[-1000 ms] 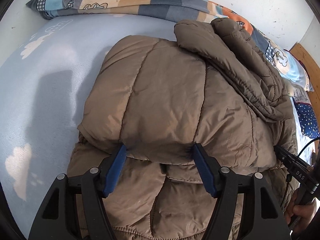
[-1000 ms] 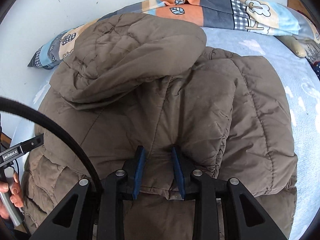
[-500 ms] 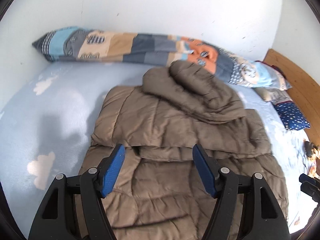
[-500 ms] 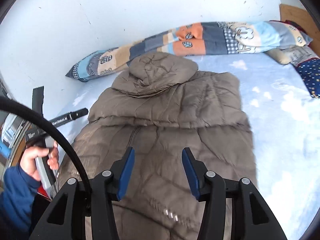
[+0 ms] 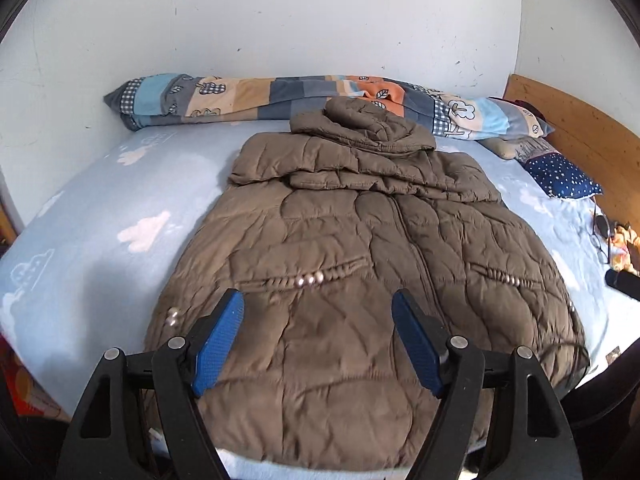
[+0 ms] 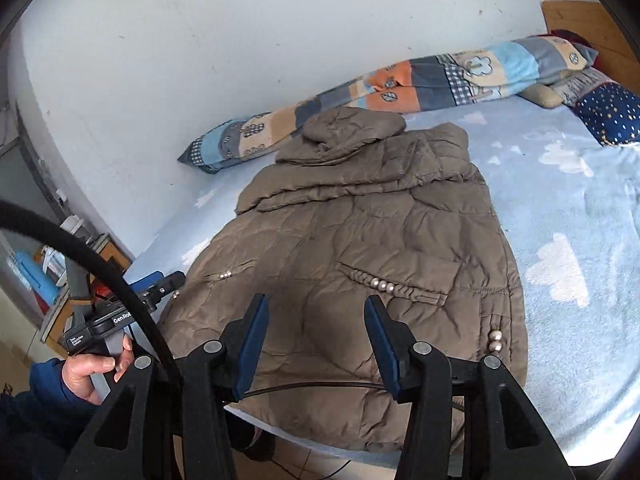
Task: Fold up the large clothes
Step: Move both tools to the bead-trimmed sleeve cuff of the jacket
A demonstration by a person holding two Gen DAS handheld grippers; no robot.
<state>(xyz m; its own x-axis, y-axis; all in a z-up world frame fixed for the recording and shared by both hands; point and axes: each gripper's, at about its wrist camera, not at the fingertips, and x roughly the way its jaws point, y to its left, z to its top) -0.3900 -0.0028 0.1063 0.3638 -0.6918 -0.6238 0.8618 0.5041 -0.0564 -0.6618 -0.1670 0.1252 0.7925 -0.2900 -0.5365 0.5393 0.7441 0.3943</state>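
Note:
A brown quilted hooded coat [image 5: 352,248] lies flat on the light blue bed, hem toward me and hanging over the near edge. Its sleeves are folded across the chest and the hood lies on top at the far end. It also shows in the right wrist view [image 6: 360,248]. My left gripper [image 5: 318,338] is open and empty, held above the coat's lower part. My right gripper [image 6: 316,340] is open and empty above the hem. The left gripper's body shows at the left of the right wrist view [image 6: 132,304], held in a hand.
A patchwork quilt roll [image 5: 304,96] lies along the white wall behind the coat. A dark blue starred pillow [image 5: 560,176] and a wooden headboard [image 5: 576,128] are at the right. Glasses [image 5: 600,232] lie on the sheet. Shelves with clutter [image 6: 44,272] stand left of the bed.
Both grippers have let go of the folded sleeves and pulled back and up from the chest to the hem end. The right jaws went from nearly shut to open.

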